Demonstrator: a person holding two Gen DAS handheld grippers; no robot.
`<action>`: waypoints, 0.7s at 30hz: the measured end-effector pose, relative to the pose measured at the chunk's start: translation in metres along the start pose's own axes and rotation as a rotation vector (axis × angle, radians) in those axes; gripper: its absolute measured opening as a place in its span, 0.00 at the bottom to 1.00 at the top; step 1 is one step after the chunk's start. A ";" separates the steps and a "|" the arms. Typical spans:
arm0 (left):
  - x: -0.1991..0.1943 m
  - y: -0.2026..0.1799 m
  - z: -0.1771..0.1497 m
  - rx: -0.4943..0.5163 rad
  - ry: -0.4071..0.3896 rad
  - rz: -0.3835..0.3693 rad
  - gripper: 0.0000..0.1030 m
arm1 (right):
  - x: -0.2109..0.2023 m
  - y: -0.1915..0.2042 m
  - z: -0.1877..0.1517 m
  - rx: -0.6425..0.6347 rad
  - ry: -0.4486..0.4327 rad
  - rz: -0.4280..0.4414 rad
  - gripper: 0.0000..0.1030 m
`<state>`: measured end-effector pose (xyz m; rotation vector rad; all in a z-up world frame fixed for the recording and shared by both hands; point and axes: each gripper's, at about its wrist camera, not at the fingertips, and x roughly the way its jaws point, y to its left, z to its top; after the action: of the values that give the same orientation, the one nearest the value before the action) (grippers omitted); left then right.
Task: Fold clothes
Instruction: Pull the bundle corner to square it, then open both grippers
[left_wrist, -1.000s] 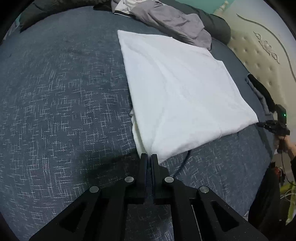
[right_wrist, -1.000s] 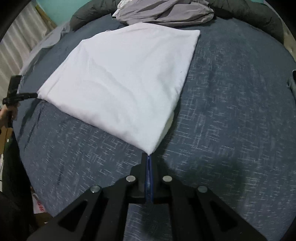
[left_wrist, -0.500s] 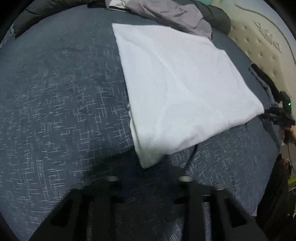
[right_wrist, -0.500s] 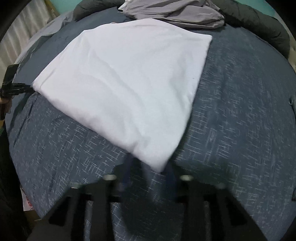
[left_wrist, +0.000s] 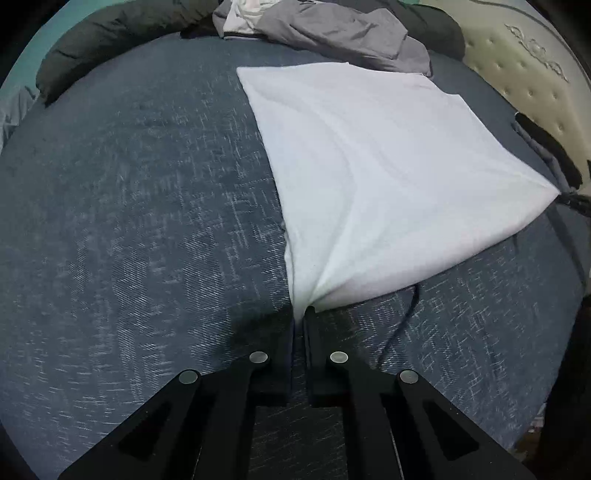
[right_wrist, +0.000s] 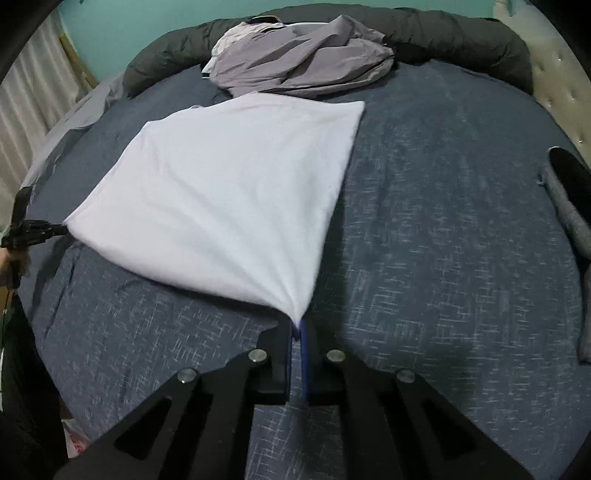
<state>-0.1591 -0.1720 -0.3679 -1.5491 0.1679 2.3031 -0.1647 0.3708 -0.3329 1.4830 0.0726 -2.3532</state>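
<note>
You are pinching a near corner of the white cloth (left_wrist: 369, 177) in each gripper. The left gripper (left_wrist: 300, 314) is squeezing its fingers together on the corner, and creases are fanning out from the nip. The right gripper (right_wrist: 295, 325) is doing the same on the other near corner, its jaws having just been closing onto the fabric, which is bunching to a point between them.

To do this fold well, I judge you should be lifting both corners evenly, keeping the near edge taut between them, and carrying it toward the far edge of the cloth so the corners meet squarely. Pulling harder on one side would likely skew the fold or drag the whole cloth.

The cloth is lying flat on the blue bedspread (left_wrist: 129, 221), its far edge just beside the grey garment (right_wrist: 303, 59) heaped beyond it. Past that heap a dark bolster (right_wrist: 461, 37) is curving along the bed's edge.

Hard to tell: how many layers each pinch is taking, since the fingers are covering the corner tips. A thin dark cord (left_wrist: 406, 314) is running out from under the cloth's near edge; its ends are hidden. A dark item (right_wrist: 569, 192) to the right of the cloth is cut off by the frame.
</note>
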 end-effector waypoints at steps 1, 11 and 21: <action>-0.001 0.001 0.001 0.000 -0.001 0.001 0.04 | 0.001 -0.001 0.000 -0.001 0.007 0.000 0.03; 0.012 0.008 -0.005 -0.073 0.050 -0.083 0.07 | 0.024 0.004 -0.036 -0.020 0.120 0.021 0.04; -0.018 0.025 -0.011 -0.114 -0.001 -0.075 0.19 | -0.002 -0.018 -0.037 0.024 0.132 -0.038 0.08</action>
<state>-0.1525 -0.2022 -0.3587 -1.5805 -0.0224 2.2907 -0.1371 0.3965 -0.3502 1.6614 0.1070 -2.2905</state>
